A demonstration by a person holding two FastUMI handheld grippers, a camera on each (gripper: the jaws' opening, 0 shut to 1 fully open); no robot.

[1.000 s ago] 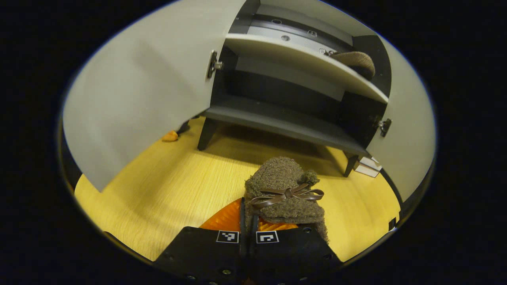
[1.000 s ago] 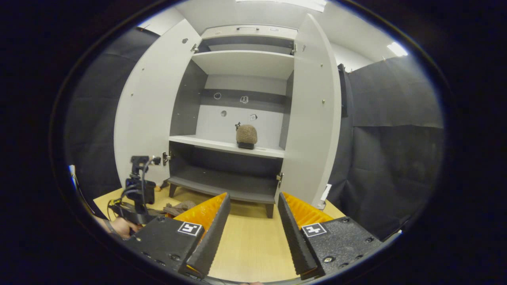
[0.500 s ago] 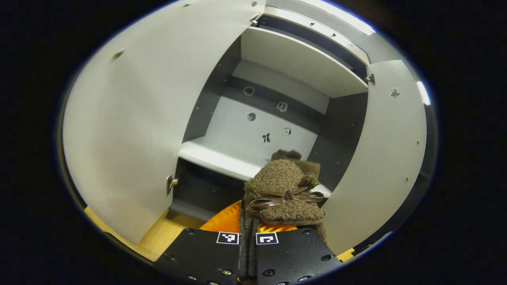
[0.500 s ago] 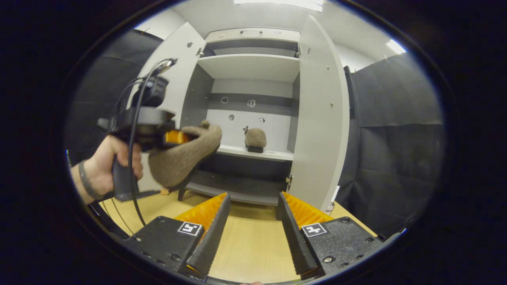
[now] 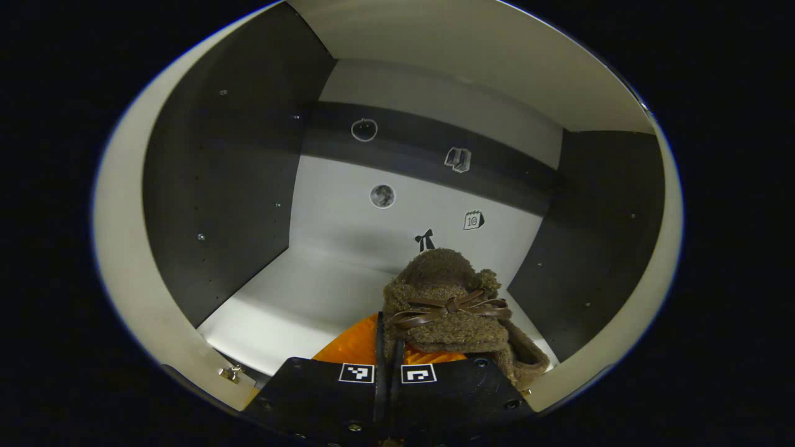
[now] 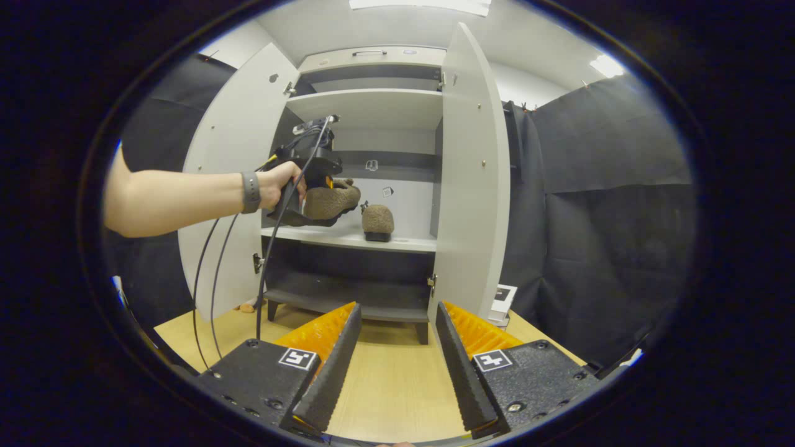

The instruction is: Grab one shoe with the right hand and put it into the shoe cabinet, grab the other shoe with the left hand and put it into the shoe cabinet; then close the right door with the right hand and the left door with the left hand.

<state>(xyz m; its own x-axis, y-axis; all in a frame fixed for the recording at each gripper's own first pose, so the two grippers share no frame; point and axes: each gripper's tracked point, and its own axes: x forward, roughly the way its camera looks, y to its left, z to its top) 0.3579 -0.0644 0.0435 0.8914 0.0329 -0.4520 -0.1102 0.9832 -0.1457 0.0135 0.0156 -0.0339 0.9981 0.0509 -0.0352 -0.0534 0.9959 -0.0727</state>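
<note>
Two doors of the shoe cabinet (image 6: 372, 102) stand wide open. Left of its middle, the left gripper (image 5: 388, 347) is clamped on a fuzzy brown shoe (image 5: 448, 302), held just above the cabinet's white middle shelf (image 6: 348, 237). The other shoe (image 6: 377, 221) sits on that shelf, just right. The right gripper (image 6: 396, 338) hangs spread and empty before the cabinet.
</note>
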